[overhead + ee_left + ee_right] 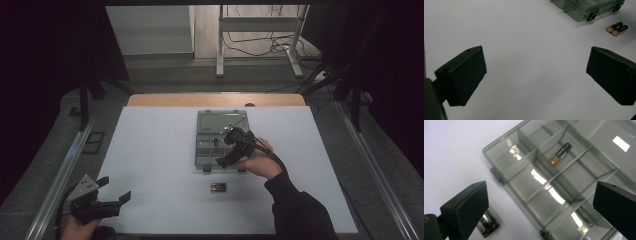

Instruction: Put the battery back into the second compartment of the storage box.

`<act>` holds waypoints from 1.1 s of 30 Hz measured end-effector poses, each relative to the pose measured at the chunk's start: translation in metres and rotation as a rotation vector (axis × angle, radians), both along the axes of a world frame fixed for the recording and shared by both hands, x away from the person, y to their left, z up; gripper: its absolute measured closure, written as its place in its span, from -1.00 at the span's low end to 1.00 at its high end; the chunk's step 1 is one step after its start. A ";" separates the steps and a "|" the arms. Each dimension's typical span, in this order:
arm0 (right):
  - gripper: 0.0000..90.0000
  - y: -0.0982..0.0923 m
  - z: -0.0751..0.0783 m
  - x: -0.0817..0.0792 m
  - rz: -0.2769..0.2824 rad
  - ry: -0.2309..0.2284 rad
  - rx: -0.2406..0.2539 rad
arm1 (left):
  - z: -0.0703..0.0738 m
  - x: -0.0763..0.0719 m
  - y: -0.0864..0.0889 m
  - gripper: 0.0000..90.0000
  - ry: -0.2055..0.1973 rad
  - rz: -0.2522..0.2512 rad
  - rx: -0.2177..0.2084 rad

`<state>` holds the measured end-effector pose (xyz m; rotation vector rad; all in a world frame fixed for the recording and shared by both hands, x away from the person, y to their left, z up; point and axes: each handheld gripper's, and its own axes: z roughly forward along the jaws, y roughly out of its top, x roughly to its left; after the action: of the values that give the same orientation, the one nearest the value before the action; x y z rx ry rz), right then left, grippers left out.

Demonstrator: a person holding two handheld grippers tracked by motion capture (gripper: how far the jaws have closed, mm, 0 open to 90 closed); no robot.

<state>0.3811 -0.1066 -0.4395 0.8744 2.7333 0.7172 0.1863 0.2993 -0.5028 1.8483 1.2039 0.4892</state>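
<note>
A smoky clear compartment box (200, 150) lies with its lid open in the middle of the white table top. One battery (560, 153) rests in one of its compartments. A small pack of batteries (217, 187) lies on the white surface just in front of the box. My right gripper (225, 150) hovers over the box's front compartments, its jaws wide apart with nothing between them. In the right gripper view, the box rim (499, 142) and the pack (487, 223) lie below my right gripper (541, 202). My left gripper (116, 189) is at the table's near left corner, open and empty.
The left gripper view looks past my left gripper (536, 72) over bare white table toward the box (584, 10) and the battery pack (617, 28). A wooden strip (215, 99) edges the table's far side. Metal rails (60, 175) run along both sides.
</note>
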 end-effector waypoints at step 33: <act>0.36 0.015 -0.044 -0.050 0.226 0.049 -0.086 | 0.000 0.000 0.000 -0.93 -0.001 0.000 0.001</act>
<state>0.3313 -0.0917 -0.4830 0.5784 2.9131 0.6182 0.1862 0.2992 -0.5028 1.8486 1.2035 0.4906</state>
